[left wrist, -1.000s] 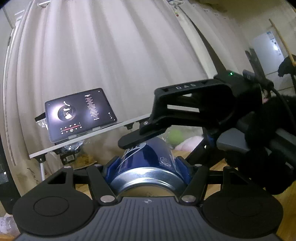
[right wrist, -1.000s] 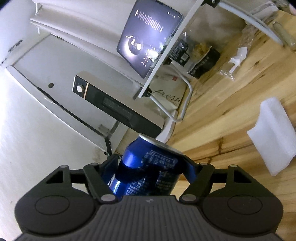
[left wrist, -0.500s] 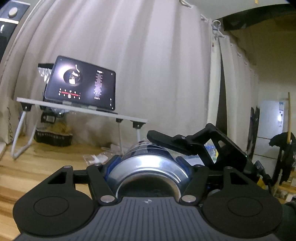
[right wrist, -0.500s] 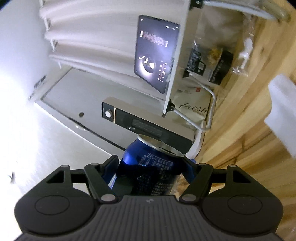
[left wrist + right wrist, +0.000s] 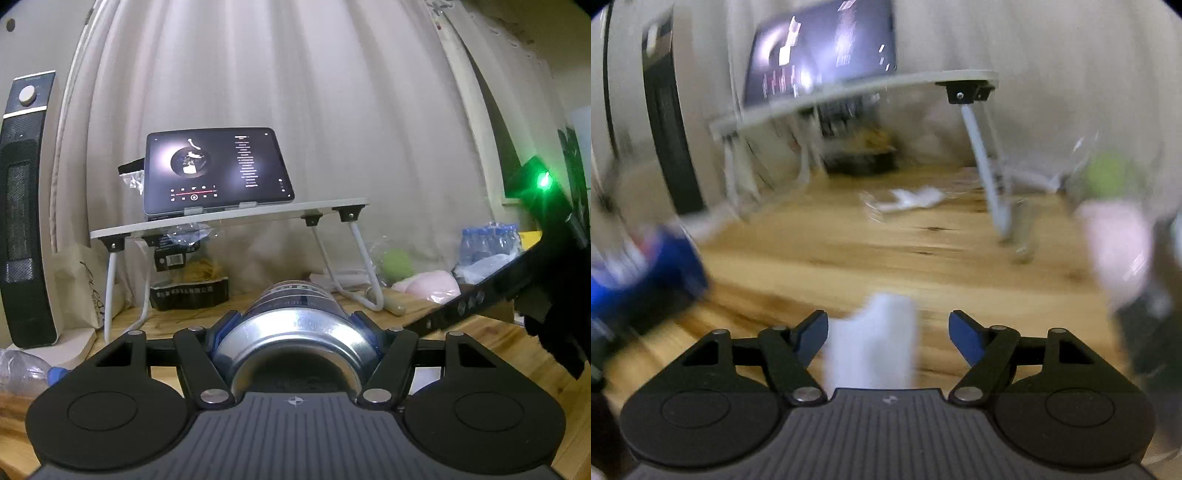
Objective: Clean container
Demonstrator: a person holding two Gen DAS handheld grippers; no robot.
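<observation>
A blue drink can (image 5: 299,299) lies along my left gripper (image 5: 295,321), silver bottom toward the camera, and the gripper is shut on it. In the blurred right wrist view the same can (image 5: 646,273) shows as a blue smear at the left edge. My right gripper (image 5: 888,325) is open and points down at the wooden table (image 5: 923,240). A white folded cloth (image 5: 871,343) lies between its blue pads (image 5: 964,332), with a gap on the right side. The black frame of the right tool (image 5: 480,295) crosses the right of the left wrist view.
A tablet (image 5: 214,170) stands on a white folding stand (image 5: 229,218) at the back. Left of it are a dark tower heater (image 5: 26,206) and a plastic bottle (image 5: 22,369). A green ball (image 5: 397,262), pink cloth (image 5: 428,284) and bottle pack (image 5: 487,240) sit at the right.
The right gripper, which had the can between its fingers, has come off it and swung down over the white cloth. The left gripper has rolled with the can still in it.
</observation>
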